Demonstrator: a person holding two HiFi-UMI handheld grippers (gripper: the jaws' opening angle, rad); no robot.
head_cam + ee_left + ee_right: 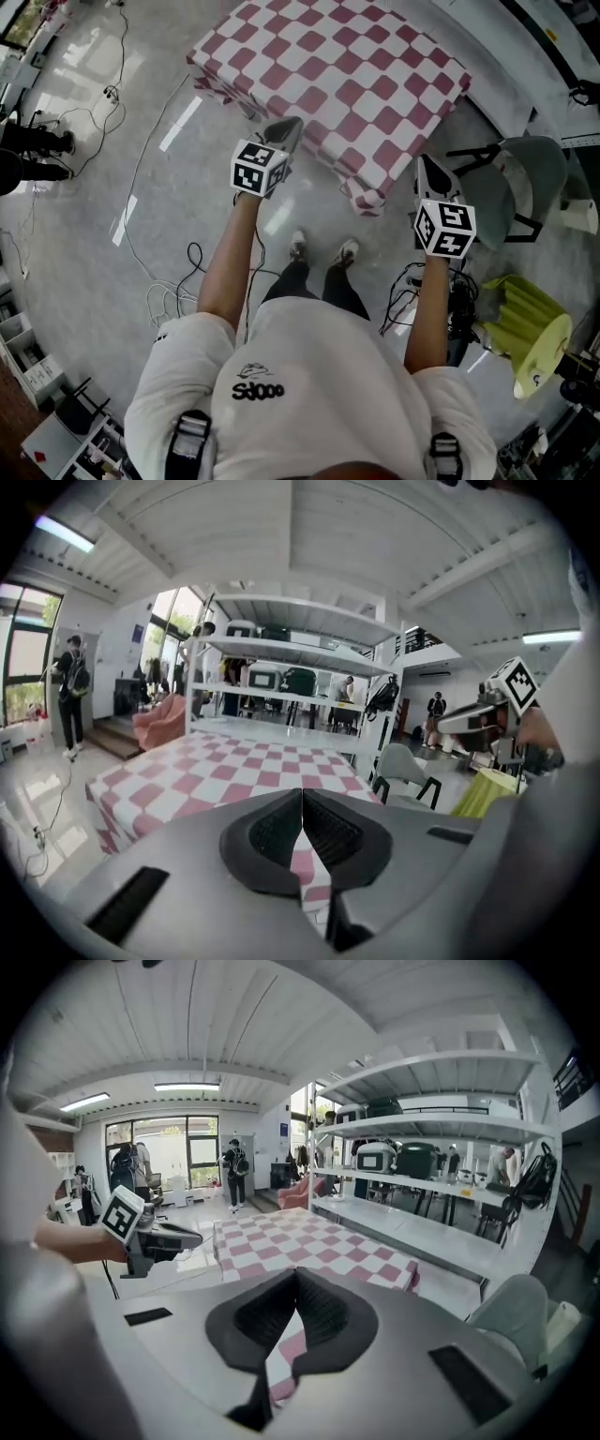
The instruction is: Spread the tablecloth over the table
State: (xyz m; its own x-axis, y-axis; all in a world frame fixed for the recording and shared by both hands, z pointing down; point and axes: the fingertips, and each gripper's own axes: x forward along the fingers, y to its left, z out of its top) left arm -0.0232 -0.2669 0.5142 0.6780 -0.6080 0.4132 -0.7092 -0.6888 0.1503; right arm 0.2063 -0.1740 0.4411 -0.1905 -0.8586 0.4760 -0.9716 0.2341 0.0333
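Note:
The red-and-white checked tablecloth lies flat over the table, and its near corner hangs bunched. My left gripper is held in the air over the cloth's near edge, jaws shut with nothing in them. To the right of that near corner, my right gripper hangs shut and empty as well. In the left gripper view the shut gripper faces across the cloth, with the right gripper off to the side. In the right gripper view the gripper is shut above the cloth, and the left gripper shows at the left.
A grey chair stands right of the table, with a yellow-green folded object nearer me. Cables trail over the floor at the left. Metal shelving stands behind the table. People stand in the background.

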